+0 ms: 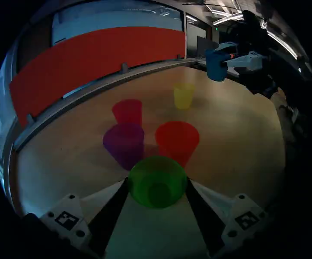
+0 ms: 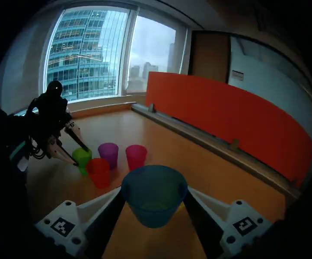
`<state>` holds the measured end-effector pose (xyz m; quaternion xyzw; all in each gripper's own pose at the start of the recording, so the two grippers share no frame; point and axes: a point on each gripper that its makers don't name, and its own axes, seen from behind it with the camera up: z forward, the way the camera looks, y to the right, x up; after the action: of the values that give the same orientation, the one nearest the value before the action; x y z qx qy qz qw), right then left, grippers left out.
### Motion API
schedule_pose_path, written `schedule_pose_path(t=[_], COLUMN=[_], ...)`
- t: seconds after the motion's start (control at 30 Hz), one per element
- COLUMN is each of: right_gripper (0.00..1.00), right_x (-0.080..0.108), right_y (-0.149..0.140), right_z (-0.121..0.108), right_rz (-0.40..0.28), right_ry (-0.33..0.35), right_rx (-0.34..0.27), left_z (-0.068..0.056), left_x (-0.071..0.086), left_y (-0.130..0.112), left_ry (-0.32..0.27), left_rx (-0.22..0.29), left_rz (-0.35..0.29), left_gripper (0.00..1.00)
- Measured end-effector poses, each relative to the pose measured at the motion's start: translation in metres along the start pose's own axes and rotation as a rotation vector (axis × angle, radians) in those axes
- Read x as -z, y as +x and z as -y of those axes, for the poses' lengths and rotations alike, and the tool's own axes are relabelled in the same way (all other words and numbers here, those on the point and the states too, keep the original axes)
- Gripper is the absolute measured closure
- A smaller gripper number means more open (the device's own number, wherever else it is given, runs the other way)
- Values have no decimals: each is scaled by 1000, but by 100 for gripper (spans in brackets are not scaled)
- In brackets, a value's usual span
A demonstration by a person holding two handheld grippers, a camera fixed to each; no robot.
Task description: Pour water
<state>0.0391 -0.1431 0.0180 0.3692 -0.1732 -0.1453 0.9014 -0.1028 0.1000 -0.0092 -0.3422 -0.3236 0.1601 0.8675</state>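
Clamping the green cup (image 1: 157,192) upright in the left gripper (image 1: 157,183), low beside the red cup (image 1: 177,139), and pinching the blue cup (image 2: 154,196) aloft and level in the right gripper (image 2: 154,190), seemingly readying a pour.

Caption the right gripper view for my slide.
Right hand-held gripper holds a blue cup; left hand-held gripper holds a green cup beyond.

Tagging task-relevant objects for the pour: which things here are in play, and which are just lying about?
In play:
- green cup, held in the left gripper
- blue cup, held in the right gripper

Likely idle, standing on the table:
- purple cup
- pink cup
- red cup
- yellow cup
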Motion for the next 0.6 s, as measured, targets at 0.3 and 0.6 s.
schedule_pose_path(t=[0.3,0.6], right_gripper=[8,8], right_x=[-1,-5], right_y=[-2,-13], right_z=[4,8], right_rz=[3,10], right_ry=[4,9], right_rx=[2,-22], left_z=[-1,0], left_x=[-3,3], left_y=[-10,-14], left_ry=[5,3], left_rx=[-22,22], left_rz=[37,40], left_gripper=[3,0])
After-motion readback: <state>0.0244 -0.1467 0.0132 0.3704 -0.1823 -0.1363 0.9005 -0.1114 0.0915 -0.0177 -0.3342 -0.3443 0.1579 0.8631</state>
